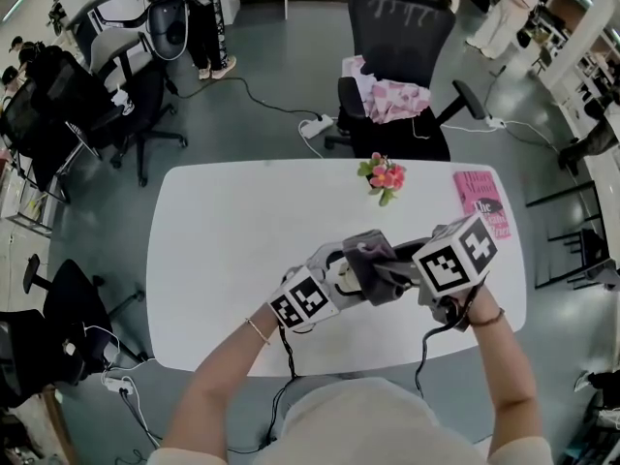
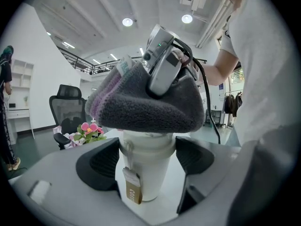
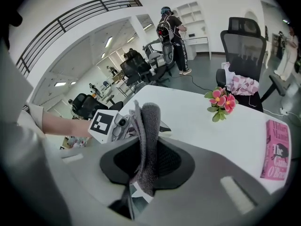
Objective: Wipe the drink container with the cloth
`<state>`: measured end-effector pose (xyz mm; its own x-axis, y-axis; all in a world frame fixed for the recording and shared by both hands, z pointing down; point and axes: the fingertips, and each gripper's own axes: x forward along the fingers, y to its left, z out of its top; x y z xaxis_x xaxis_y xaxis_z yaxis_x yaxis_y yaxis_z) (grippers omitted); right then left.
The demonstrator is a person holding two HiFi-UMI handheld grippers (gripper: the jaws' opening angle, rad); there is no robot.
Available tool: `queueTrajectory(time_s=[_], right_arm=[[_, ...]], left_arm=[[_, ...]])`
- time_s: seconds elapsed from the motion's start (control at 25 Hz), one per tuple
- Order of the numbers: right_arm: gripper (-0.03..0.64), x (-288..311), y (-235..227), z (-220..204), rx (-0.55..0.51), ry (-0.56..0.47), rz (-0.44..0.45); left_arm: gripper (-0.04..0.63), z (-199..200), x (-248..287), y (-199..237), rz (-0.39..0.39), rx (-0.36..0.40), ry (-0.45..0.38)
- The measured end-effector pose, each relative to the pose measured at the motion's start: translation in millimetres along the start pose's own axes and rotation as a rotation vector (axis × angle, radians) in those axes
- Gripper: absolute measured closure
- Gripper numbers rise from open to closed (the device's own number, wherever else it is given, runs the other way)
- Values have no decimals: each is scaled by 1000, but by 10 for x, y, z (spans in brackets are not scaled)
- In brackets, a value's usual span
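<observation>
Wiping under way: left gripper [image 1: 336, 283] clamps the white drink container [image 2: 143, 173] upright above the table [image 1: 223, 260] near edge. Right gripper [image 3: 145, 160] pinches the grey cloth [image 2: 146, 109], draped over the lid. Next, likely: rub down the sides, container held steady.

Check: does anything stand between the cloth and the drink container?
Nothing visible does. The cloth, clamped in the right gripper, lies directly on top of the white drink container, which the left gripper grips.

Bright even ceiling light, soft shadows, fisheye edges, vignetted gripper views
</observation>
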<state>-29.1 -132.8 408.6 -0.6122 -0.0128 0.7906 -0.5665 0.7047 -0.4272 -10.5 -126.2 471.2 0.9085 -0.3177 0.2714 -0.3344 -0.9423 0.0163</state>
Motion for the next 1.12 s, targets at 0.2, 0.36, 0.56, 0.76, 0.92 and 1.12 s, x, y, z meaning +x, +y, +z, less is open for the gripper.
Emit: queueTrajectory(time_s=[0.2, 0.36, 0.56, 0.76, 0.92, 1.12], right_arm=[[546, 54, -58, -15, 16, 14, -6], [546, 61, -121, -50, 30, 20, -15], [546, 21, -179, -88, 56, 11, -20], [546, -29, -247, -110, 78, 1, -25], [546, -87, -311, -126, 99, -12, -36], [546, -150, -378, -179, 126, -32, -48]], left_arm=[[219, 5, -9, 5, 0, 0, -2], [219, -6, -8, -2, 0, 0, -1], [219, -4, -15, -14, -1, -1, 0], [219, 3, -14, -3, -1, -2, 0], [219, 19, -14, 3, -1, -3, 1], [219, 18, -20, -14, 2, -3, 5]])
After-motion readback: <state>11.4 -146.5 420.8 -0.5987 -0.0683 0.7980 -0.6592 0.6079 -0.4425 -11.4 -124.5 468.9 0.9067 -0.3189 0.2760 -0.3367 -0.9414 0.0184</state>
